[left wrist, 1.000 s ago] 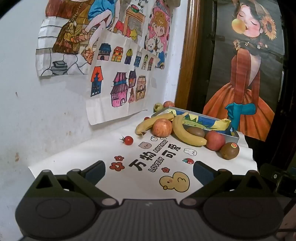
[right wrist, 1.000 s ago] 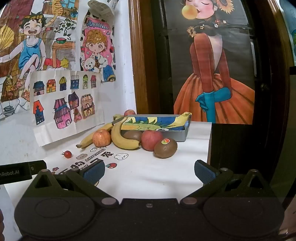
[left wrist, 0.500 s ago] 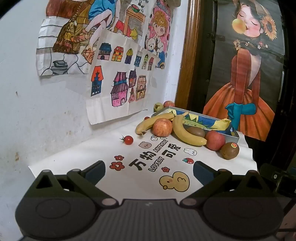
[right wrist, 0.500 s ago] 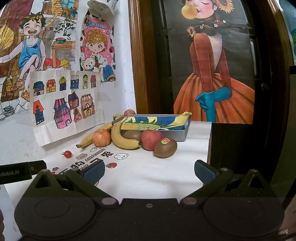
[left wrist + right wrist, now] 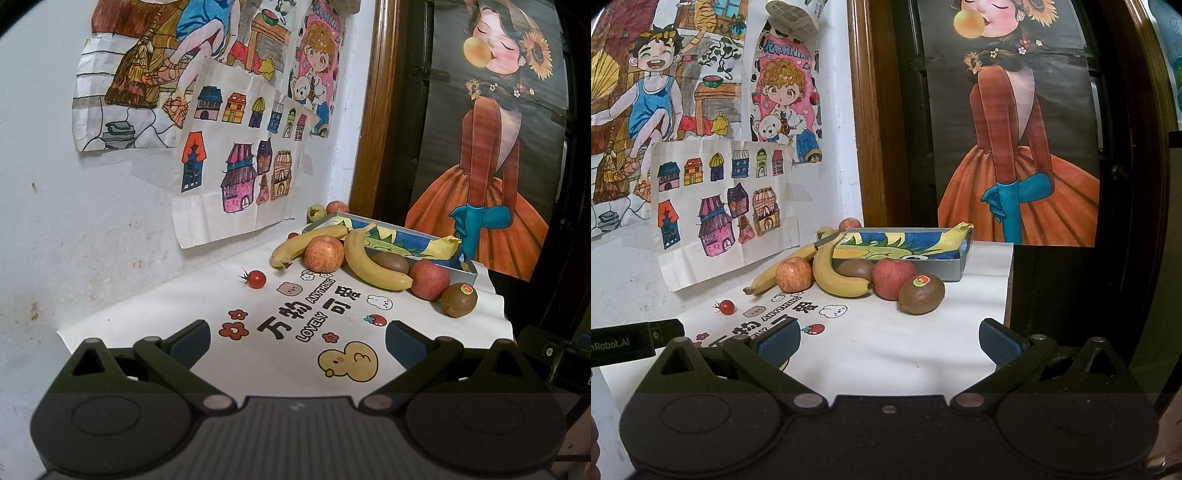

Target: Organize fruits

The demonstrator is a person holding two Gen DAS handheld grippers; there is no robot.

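Where the white plastered wall (image 5: 92, 229) meets a brown wooden door frame (image 5: 868, 122), a worktop covered by a white printed paper sheet (image 5: 886, 343) carries the fruit. Coloured children's drawings (image 5: 236, 166) are stuck to the wall, and a poster of a figure in an orange dress (image 5: 1015, 155) hangs on the dark door beyond. At the far end of the sheet stands a shallow grey metal tray lined with blue-and-yellow painted paper (image 5: 955, 267), with no fruit visible inside it. Just in front of it lie two yellow bananas (image 5: 369, 264), a pale red apple (image 5: 324, 254), a darker red apple (image 5: 894, 277) and two brown kiwis, one with a sticker (image 5: 921, 294), the other (image 5: 390, 262) tucked against the tray wall. A small red cherry tomato (image 5: 256, 278) sits apart, nearer the wall; another apple and a green fruit (image 5: 316, 212) rest behind the tray in the corner. The left gripper (image 5: 297, 341) and right gripper (image 5: 888, 338) hover over the near edge of the sheet, well short of the fruit, each with its blue-padded fingers (image 5: 777, 339) spread wide and holding nothing.
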